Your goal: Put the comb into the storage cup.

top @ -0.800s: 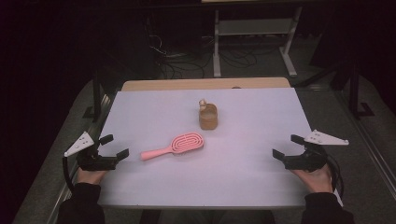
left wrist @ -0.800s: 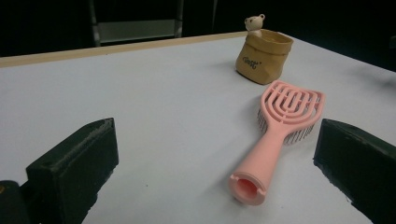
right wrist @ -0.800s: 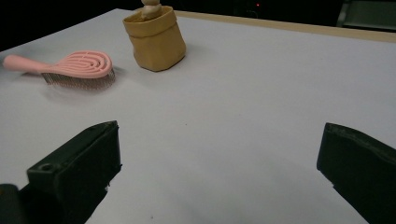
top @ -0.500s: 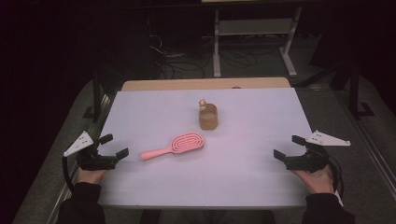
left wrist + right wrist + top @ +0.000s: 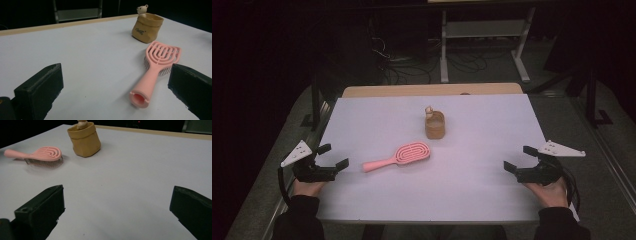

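Left gripper (image 5: 333, 157): mine, jaws wide apart, holding nothing.
Right gripper (image 5: 517, 159): likewise spread wide and empty, well apart from everything.
Hairbrush (image 5: 399, 155): lies flat mid-table, handle toward my left gripper.
Pouch (image 5: 435, 125): just beyond the brush head.
Approach: I'd straddle the handle squarely, low, before closing.

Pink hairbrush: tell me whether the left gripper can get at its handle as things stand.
Probably yes. The left gripper has its jaws open and empty, and the hairbrush lies flat with its handle end turned toward it. Bare table lies between them, and the brown bag stands farther off, beyond the brush head.
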Tool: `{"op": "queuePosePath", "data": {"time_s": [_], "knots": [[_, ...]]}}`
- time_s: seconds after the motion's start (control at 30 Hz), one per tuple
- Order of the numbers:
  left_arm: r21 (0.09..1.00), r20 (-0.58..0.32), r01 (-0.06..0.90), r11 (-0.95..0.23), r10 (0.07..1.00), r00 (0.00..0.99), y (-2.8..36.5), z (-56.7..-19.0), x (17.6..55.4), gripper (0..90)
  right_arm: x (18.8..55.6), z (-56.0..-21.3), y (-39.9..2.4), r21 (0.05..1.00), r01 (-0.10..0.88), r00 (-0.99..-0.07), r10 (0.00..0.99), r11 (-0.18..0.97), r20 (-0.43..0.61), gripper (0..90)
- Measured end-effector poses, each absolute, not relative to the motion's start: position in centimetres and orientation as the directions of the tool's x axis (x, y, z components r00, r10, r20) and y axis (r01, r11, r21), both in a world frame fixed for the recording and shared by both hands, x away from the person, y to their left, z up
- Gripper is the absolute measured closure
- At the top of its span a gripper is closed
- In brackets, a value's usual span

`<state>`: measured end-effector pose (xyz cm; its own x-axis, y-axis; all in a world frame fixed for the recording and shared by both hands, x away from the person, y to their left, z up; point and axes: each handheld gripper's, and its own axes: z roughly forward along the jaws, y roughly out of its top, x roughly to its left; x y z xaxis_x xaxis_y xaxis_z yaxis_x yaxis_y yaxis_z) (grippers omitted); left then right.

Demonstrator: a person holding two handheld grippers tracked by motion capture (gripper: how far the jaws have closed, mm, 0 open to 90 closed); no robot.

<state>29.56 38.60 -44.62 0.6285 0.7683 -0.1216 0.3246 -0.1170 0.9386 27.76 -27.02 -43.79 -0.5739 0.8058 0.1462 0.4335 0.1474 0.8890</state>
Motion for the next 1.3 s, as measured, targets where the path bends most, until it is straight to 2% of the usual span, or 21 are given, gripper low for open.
{"op": "queuePosePath", "data": {"time_s": [0.87,1.3], "knots": [[0.926,-0.053,0.31,-0.213,0.741,0.669,37.4,-42.4,30.2,0.0,27.6,-43.8,-26.1,0.886,0.431,-0.581,0.803,0.167,0.131,0.0],[0.896,0.003,0.307,-0.321,0.697,0.717,35.8,-41.1,31.4,0.0,27.5,-43.9,-26.2,0.881,0.44,-0.58,0.804,0.173,0.132,0.0]]}}
